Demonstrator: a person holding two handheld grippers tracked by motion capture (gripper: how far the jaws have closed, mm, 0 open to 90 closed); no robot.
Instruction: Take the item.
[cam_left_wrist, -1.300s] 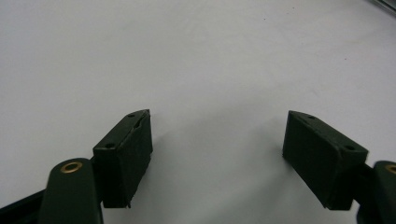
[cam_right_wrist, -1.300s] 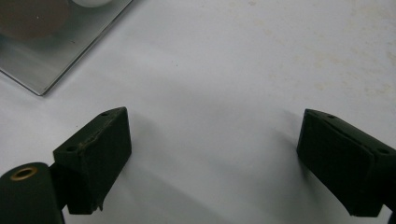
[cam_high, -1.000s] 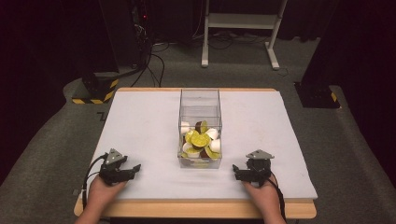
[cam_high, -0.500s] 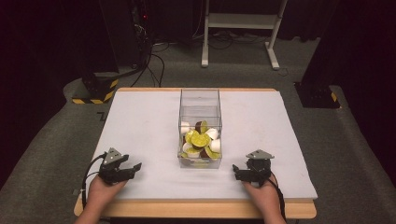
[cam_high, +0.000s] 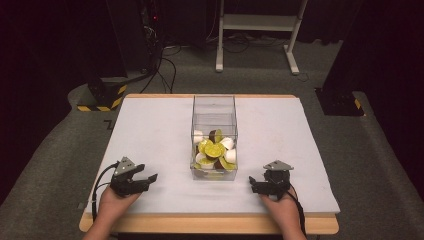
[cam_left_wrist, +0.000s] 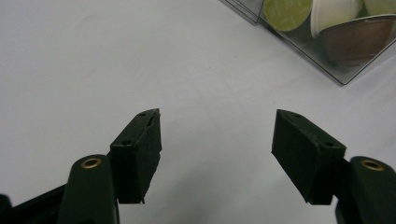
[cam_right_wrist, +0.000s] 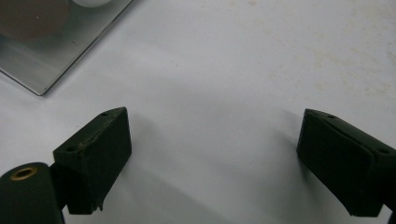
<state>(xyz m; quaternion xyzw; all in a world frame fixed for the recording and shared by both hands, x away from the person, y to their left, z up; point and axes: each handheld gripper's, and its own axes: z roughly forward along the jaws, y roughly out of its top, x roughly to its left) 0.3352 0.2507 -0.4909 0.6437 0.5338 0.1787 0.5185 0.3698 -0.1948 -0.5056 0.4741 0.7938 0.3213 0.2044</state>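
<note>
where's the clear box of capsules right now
In the high view the clear box stands mid-table on the white mat, between the left tool and right tool.

Your left gripper (cam_high: 148, 179) has crept very slightly right and near on the white table cover (cam_high: 150, 130), with its jaws spread wide, and nothing else has shifted.

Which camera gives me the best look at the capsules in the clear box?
The high view: it looks down into the clear box and shows the whole pile of capsules. The left gripper view catches a few capsules through one corner; the right gripper view gives a blurred corner of the box.
</note>
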